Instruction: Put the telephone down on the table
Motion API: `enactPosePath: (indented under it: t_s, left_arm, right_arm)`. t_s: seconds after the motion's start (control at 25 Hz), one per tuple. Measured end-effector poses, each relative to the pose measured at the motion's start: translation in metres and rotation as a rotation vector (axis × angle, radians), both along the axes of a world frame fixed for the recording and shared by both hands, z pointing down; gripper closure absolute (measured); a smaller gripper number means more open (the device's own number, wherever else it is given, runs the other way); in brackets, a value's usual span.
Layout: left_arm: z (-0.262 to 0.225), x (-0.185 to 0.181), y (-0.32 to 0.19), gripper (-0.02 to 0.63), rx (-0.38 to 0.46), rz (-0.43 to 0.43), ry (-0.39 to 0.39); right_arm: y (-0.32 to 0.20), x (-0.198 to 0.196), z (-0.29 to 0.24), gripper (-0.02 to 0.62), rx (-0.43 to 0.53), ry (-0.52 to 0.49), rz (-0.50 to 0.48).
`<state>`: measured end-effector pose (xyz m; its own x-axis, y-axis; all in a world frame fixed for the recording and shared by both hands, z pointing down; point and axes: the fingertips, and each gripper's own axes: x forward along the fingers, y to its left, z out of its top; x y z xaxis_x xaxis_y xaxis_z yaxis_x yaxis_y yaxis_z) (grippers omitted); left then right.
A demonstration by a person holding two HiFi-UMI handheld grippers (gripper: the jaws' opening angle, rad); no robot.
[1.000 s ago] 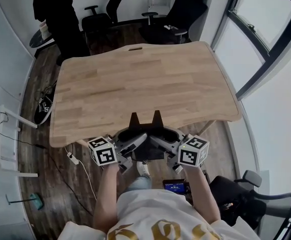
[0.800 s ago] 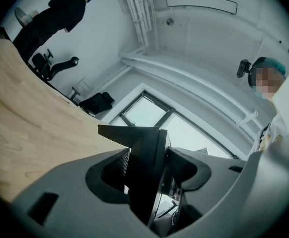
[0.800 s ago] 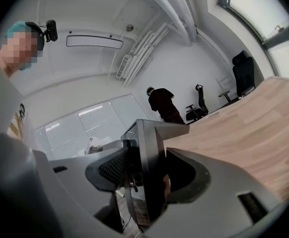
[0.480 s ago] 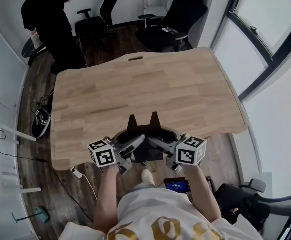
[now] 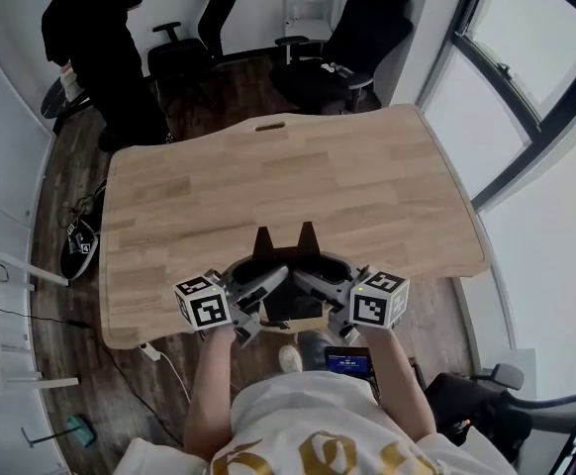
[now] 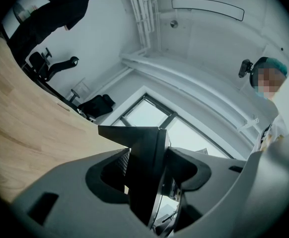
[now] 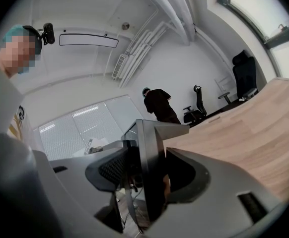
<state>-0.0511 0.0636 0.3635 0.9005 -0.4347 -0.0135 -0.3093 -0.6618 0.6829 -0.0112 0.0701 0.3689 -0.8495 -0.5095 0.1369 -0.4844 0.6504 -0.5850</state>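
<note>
Black telephone pinched in left gripper and right gripper, jaws part-open.

Tabletop: pale honey wood, plank-striped grain. Telephone, at six o'clock on the tabletop: matt black. Left claw and right claw: mid grey. Marker cube on each: white with black squares. Floor: dark brown boards. Chairs at twelve o'clock: black. Person at eleven o'clock: black clothes, teal cap. Wearer's shirt: white, gold print.
</note>
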Motion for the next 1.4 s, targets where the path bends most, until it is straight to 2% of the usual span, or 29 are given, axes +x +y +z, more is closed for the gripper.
enactPosePath:
  t_s: [0.56, 1.4]
  left_arm:
    - [0.013, 0.010, -0.037, 0.380, -0.011, -0.006, 0.012]
    - [0.077, 0.020, -0.089, 0.380, -0.141, 0.008, 0.000]
  right_arm:
    - [-0.037, 0.011, 0.012, 0.377, -0.012, -0.003, -0.003]
    - [-0.090, 0.021, 0.077, 0.376, -0.134, -0.027, -0.021]
